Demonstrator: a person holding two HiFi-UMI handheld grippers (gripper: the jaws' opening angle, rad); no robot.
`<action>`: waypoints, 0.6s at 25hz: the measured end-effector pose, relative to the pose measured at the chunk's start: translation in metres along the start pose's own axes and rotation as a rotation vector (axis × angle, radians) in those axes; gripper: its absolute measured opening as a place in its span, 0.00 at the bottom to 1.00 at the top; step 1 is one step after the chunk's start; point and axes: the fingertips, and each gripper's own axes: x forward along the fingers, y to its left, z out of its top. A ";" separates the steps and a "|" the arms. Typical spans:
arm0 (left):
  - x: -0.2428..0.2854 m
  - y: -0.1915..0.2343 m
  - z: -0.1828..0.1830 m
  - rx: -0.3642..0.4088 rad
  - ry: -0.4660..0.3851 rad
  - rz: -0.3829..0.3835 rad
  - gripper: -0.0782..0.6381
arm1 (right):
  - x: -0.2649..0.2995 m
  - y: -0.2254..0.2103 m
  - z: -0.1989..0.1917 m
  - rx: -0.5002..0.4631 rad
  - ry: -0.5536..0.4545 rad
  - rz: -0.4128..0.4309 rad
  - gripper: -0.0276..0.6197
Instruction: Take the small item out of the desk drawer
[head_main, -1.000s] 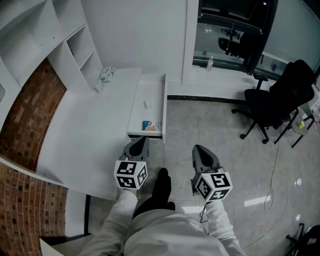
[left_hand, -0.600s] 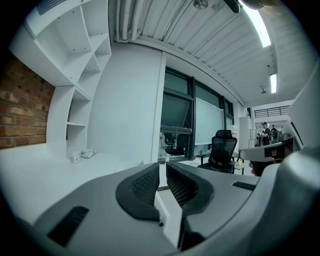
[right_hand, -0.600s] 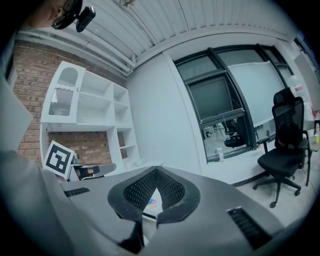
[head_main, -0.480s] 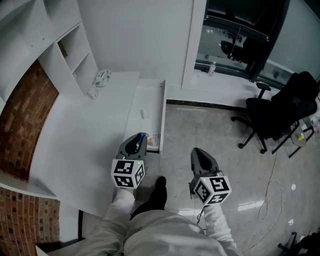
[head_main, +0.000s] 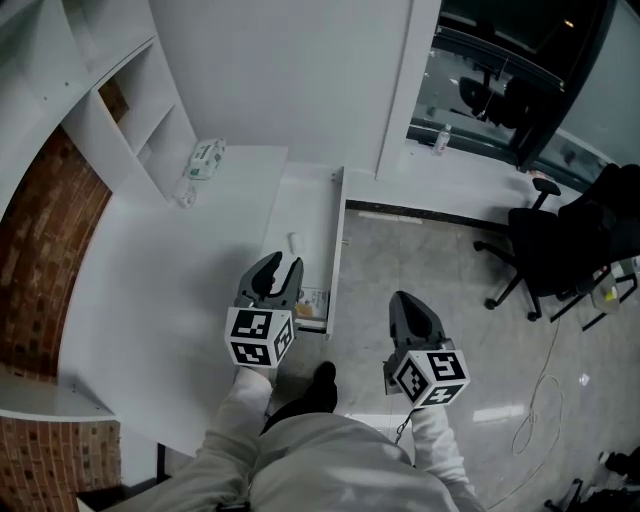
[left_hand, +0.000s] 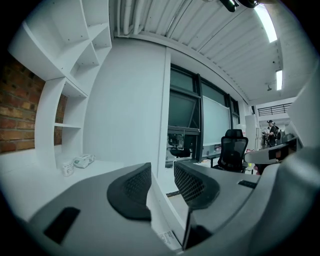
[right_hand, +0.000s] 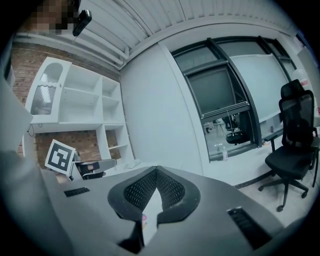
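The white desk drawer (head_main: 337, 250) stands pulled out along the desk's right side. A small white item (head_main: 294, 241) lies midway along its floor. A coloured pack with papers (head_main: 314, 300) lies at the near end, partly hidden by my left gripper (head_main: 279, 265). That gripper hovers over the drawer's near end and its jaws are opening with nothing between them. In the left gripper view the left gripper (left_hand: 161, 170) shows a clear gap, with the drawer's edge (left_hand: 161, 202) below it. My right gripper (head_main: 403, 298) hangs shut over the floor, right of the drawer; the right gripper (right_hand: 156, 170) has its tips touching.
A small bottle (head_main: 185, 190) and a wrapped packet (head_main: 207, 153) sit at the desk's far end, under white shelves (head_main: 130, 100). A black office chair (head_main: 560, 240) stands on the tiled floor at the right. The person's shoe (head_main: 322, 382) is below the drawer.
My left gripper has moved forward from below the drawer's front to over its near end, and its jaws have gone from shut to apart. The right gripper stays shut.
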 end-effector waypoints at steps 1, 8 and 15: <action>0.007 0.004 0.001 -0.001 0.002 0.002 0.32 | 0.008 -0.001 0.001 0.003 0.003 0.002 0.09; 0.045 0.038 0.005 -0.015 -0.001 0.012 0.36 | 0.058 -0.004 0.008 -0.010 0.022 0.008 0.09; 0.061 0.058 0.002 -0.018 0.009 0.016 0.37 | 0.081 -0.001 0.013 -0.006 0.021 0.004 0.09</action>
